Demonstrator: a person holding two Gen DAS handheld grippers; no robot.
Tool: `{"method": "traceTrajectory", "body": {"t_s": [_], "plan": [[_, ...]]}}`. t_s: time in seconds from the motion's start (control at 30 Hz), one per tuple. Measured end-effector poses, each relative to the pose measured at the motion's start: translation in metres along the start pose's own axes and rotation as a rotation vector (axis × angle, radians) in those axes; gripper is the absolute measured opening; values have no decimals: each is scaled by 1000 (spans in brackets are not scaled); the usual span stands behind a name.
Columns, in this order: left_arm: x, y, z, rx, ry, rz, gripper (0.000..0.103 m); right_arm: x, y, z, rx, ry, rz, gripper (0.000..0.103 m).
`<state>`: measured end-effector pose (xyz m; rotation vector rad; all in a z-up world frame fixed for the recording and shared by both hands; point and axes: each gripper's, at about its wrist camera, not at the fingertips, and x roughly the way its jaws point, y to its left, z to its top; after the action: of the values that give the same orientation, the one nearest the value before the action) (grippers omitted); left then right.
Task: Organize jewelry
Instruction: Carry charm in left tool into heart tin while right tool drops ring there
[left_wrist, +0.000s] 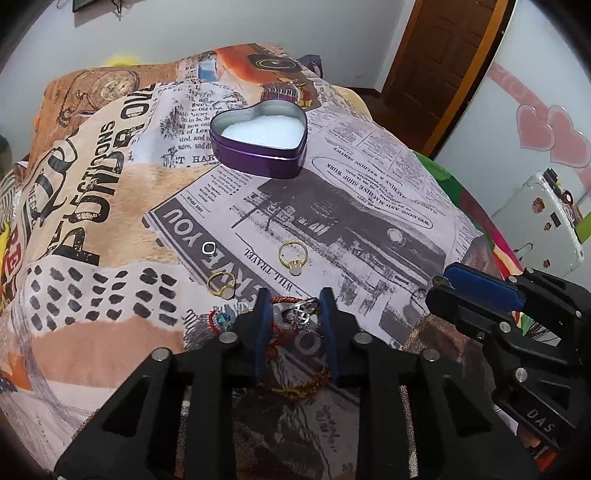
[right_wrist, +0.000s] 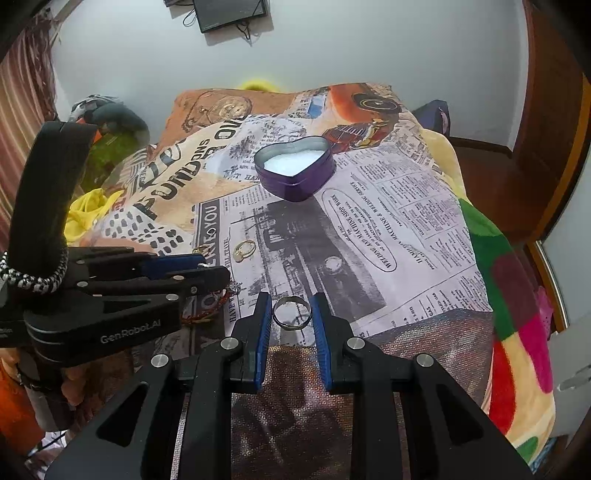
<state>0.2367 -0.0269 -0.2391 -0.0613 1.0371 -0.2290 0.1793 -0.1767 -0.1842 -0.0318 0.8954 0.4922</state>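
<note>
1. Left wrist view: the left tongs (left_wrist: 293, 306) are closed in around a tangle of red-and-gold cord bracelets (left_wrist: 291, 321) with a silver charm. The pads sit close on both sides of the bundle, seemingly pinching it so the loose cords lift together.
2. Right wrist view: the right tongs (right_wrist: 291, 314) clamp a plain silver ring (right_wrist: 291, 312) across its width, holding it above the cloth, probably ready for carrying.
3. Just ahead of the left tongs lie two gold rings (left_wrist: 293, 253) (left_wrist: 221, 284), each with a pale stone, and farther off a small silver ring (left_wrist: 209, 248), all well apart from one another.
4. Far ahead of both tongs stands the heart-shaped purple tin (right_wrist: 295, 168), open, with a white lining and nothing visible inside: the likely home for every piece.
5. Between tongs and tin the newspaper-print blanket (left_wrist: 369, 206) lies bare, so the path is open. To the right the blanket drops away at its edge.
</note>
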Motion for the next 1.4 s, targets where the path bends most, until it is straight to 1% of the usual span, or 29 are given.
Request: {"method": "traceTrajectory", "body": {"t_s": [0.2, 0.43, 0.67, 0.8, 1.07, 1.2, 1.4], "plan": [[-10, -2, 0, 8, -37, 12, 19, -6, 3, 2, -8, -11, -8, 20], [-39, -5, 3, 25, -107, 19, 19, -18, 5, 6, -12, -40, -21, 20], [-70, -6, 18, 43, -197, 27, 19, -32, 7, 17, -9, -83, -31, 20], [-80, -5, 27, 51, -238, 38, 19, -39, 8, 25, -9, -115, -36, 20], [-81, 6, 52, 34, -277, 52, 19, -46, 5, 47, -4, -180, -48, 20], [-77, 13, 65, 32, -295, 76, 19, -42, 4, 57, -9, -199, -54, 20], [-63, 25, 84, 11, -291, 79, 19, -30, 0, 70, -8, -210, -57, 20]]}}
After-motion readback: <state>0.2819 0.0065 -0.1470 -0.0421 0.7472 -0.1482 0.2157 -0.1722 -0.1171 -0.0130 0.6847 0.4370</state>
